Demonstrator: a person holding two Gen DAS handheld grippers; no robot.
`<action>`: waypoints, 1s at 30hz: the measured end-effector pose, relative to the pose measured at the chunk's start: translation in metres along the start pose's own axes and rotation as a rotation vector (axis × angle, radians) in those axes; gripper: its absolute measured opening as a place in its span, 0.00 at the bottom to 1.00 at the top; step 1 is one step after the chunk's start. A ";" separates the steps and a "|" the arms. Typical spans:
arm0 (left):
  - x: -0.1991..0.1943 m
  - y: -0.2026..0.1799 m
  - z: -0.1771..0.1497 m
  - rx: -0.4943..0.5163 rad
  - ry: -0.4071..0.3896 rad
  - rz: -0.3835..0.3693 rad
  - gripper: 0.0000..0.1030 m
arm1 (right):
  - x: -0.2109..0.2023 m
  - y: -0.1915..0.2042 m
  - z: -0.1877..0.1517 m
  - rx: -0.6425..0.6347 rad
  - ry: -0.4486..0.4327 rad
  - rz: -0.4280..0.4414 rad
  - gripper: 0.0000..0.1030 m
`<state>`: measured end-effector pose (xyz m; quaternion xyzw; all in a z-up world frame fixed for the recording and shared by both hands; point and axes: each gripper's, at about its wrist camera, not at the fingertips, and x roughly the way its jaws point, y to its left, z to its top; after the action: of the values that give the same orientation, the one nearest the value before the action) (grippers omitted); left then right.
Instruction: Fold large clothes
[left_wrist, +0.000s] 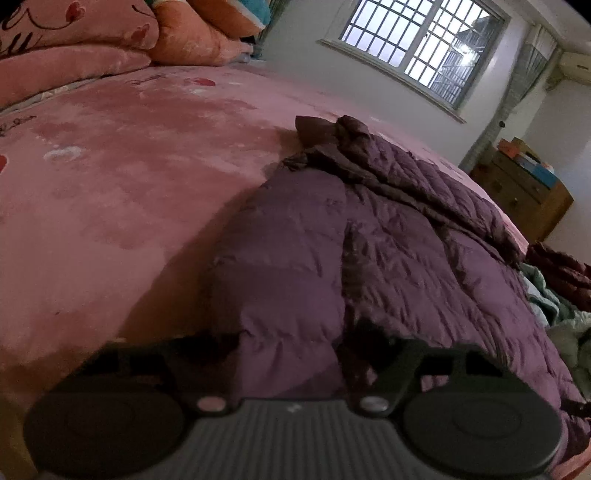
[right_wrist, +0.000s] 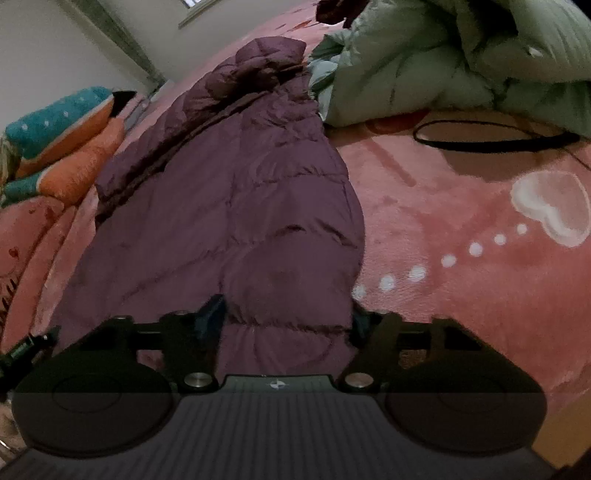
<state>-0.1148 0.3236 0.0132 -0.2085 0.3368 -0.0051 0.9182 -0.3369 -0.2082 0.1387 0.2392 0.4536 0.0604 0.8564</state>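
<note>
A long purple quilted down coat (left_wrist: 369, 240) lies spread on the pink bed, its hood at the far end; it also shows in the right wrist view (right_wrist: 236, 206). My left gripper (left_wrist: 295, 336) is low at the coat's near hem, its fingers spread wide with a fold of coat between them. My right gripper (right_wrist: 284, 317) is at the hem too, fingers wide apart around a bulge of coat fabric. Neither pair of fingers presses the cloth together.
The pink plush bedspread (left_wrist: 110, 184) stretches left. Pink and orange pillows (left_wrist: 184, 33) are piled at the bed's head. A pale green duvet (right_wrist: 443, 55) and a black strap (right_wrist: 491, 140) lie right of the coat. A wooden dresser (left_wrist: 524, 188) stands by the window wall.
</note>
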 end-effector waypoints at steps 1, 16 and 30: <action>0.000 0.000 0.000 -0.003 0.001 -0.004 0.57 | 0.001 0.001 0.000 -0.008 0.001 0.000 0.62; 0.005 -0.010 -0.003 0.039 0.021 -0.038 0.56 | 0.013 0.001 0.001 0.016 0.019 0.054 0.70; -0.027 -0.021 -0.001 -0.037 -0.015 -0.186 0.11 | 0.003 0.009 0.007 0.073 -0.002 0.149 0.21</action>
<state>-0.1337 0.3076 0.0373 -0.2560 0.3092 -0.0827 0.9122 -0.3288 -0.2018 0.1436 0.3032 0.4356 0.1071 0.8407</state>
